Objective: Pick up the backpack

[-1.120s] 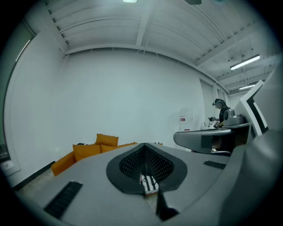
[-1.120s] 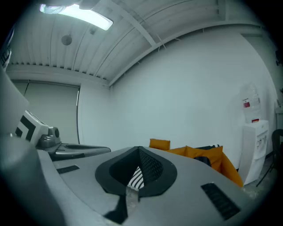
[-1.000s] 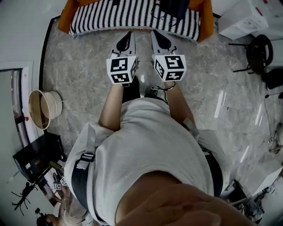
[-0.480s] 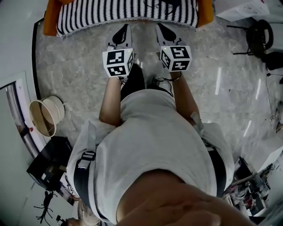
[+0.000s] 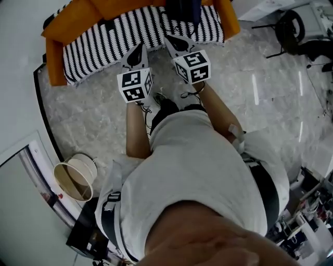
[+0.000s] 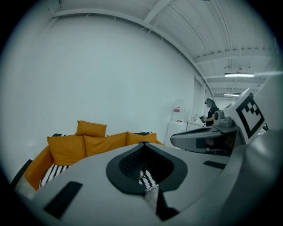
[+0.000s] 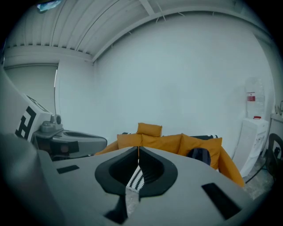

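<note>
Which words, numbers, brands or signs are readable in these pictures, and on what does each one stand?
No text can be read anywhere.
Red label on the white unit at the far right: too small and blurred to read.
Left marker cube and right marker cube: only black-and-white square patterns, no words or numbers.

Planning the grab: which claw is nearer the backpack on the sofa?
Right. The right claw is just short of the backpack; the left claw sits farther left, facing the striped cushion.
</note>
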Tool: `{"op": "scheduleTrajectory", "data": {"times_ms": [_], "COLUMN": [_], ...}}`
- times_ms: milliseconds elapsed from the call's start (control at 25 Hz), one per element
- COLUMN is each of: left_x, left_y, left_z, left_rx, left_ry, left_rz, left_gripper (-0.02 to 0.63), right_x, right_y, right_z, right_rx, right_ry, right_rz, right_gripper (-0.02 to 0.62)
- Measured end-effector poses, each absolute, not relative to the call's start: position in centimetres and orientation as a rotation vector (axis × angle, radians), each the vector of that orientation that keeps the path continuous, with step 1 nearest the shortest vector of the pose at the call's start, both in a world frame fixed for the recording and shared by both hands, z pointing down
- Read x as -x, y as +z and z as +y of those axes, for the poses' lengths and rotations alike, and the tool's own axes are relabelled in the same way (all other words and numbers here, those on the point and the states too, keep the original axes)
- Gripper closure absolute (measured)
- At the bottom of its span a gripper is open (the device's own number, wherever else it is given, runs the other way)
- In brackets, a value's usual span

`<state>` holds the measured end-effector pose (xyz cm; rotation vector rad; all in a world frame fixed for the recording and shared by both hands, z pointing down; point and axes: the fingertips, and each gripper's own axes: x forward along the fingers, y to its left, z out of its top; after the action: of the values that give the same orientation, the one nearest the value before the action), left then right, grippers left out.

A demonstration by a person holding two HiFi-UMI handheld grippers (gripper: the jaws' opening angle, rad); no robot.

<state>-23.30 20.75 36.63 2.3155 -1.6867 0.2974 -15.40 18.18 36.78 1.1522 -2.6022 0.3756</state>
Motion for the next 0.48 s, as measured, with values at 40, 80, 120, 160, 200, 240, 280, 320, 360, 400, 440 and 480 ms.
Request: {"op": "scheduleTrajectory", "data": {"times_ms": [40, 80, 120, 160, 200, 240, 280, 320, 360, 400, 440, 480], "left_x": [24.0, 24.6, 25.2, 25.6, 25.8, 25.7, 25.3, 24.7, 24.1, 23.5, 23.0, 22.5], "left_y": [36.8, 37.0, 37.2, 37.3, 37.3, 37.3, 37.2, 37.2, 37.1, 37.1, 37.1, 37.3], "left_z": [20.2, 19.6, 18.9, 18.2, 17.5, 16.9, 16.5, 16.2, 15.8, 15.4, 14.8, 14.3], "left_rx": [-2.330, -2.343, -2.353, -2.356, -2.355, -2.356, -2.362, -2.373, -2.387, -2.400, -2.408, -2.414], "left_ry": [0.313, 0.324, 0.328, 0.323, 0.314, 0.308, 0.306, 0.307, 0.308, 0.309, 0.312, 0.319], "left_rz": [-1.661, -1.638, -1.622, -1.612, -1.603, -1.589, -1.568, -1.544, -1.520, -1.501, -1.485, -1.472], "left_gripper": [0.594, 0.594, 0.594, 0.594, 0.594, 0.594, 0.594, 0.594, 0.594, 0.594, 0.594, 0.594], "right_x": [16.5, 17.5, 18.2, 18.7, 18.8, 18.6, 18.1, 17.5, 17.0, 16.5, 16.2, 16.0], "right_y": [36.7, 36.6, 36.5, 36.4, 36.4, 36.4, 36.4, 36.5, 36.6, 36.8, 36.9, 37.2], "right_z": [17.6, 17.1, 16.5, 16.0, 15.4, 15.0, 14.6, 14.3, 13.9, 13.5, 13.1, 12.7], "right_rx": [-1.152, -1.153, -1.158, -1.166, -1.178, -1.191, -1.207, -1.226, -1.246, -1.263, -1.276, -1.286], "right_ry": [0.377, 0.379, 0.383, 0.392, 0.404, 0.416, 0.425, 0.429, 0.432, 0.437, 0.447, 0.457], "right_rz": [-2.600, -2.599, -2.597, -2.593, -2.585, -2.573, -2.557, -2.541, -2.527, -2.516, -2.508, -2.500], "right_gripper": [0.555, 0.556, 0.555, 0.555, 0.555, 0.555, 0.555, 0.555, 0.557, 0.556, 0.557, 0.555]}}
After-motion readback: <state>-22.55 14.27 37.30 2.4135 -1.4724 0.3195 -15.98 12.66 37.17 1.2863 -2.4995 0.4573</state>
